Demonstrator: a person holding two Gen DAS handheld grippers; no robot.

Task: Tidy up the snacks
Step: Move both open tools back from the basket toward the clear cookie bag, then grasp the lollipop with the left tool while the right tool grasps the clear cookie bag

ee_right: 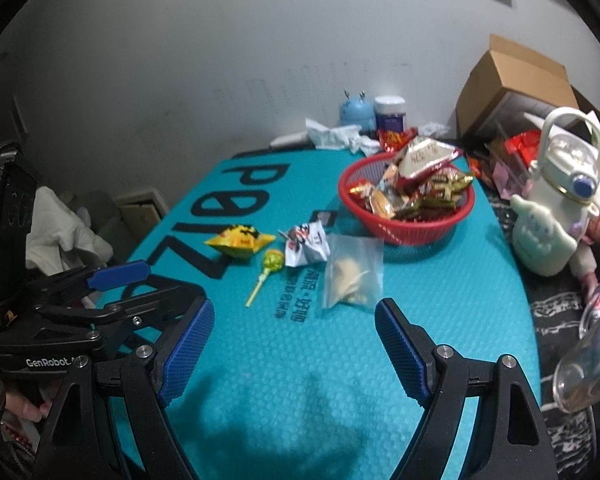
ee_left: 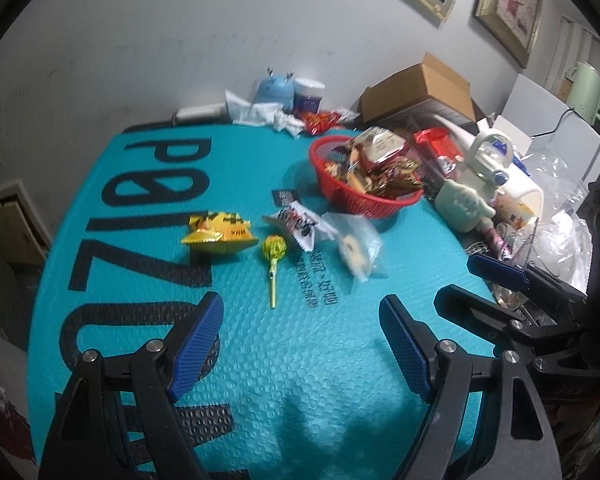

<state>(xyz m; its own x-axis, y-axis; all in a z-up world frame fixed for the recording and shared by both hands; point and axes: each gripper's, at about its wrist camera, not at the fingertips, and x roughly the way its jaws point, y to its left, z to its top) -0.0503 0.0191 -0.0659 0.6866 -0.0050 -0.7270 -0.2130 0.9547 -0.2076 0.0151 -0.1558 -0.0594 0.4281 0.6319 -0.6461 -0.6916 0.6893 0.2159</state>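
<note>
Four loose snacks lie on the teal mat (ee_left: 308, 360) covering the desk, in a row mid-frame in the left wrist view: one yellow packet (ee_left: 218, 233), one lollipop (ee_left: 273, 257), one white wrapper (ee_left: 300, 224) and one clear bag (ee_left: 358, 246) with pale pieces inside. The wrapper touches the clear bag; the lollipop lies just below the wrapper.

One red basket (ee_left: 366, 202) stands above and right of the row, heaped with wrapped snacks, a large red-and-white bag topmost. The count inside cannot be told.

Right of the basket stands one white bottle (ee_right: 568, 184) with a loop handle. One open cardboard box (ee_right: 512, 80) sits at upper right by the wall. One blue figure (ee_left: 272, 88) and one jar (ee_left: 309, 94) stand at the mat's far edge, crumpled tissue before them.

Two claws show. The left claw (ee_left: 300, 344) is spread wide over bare mat, nothing between its pads. The right claw (ee_right: 294, 346) is likewise wide and empty, the clear bag just above its right finger.
</note>
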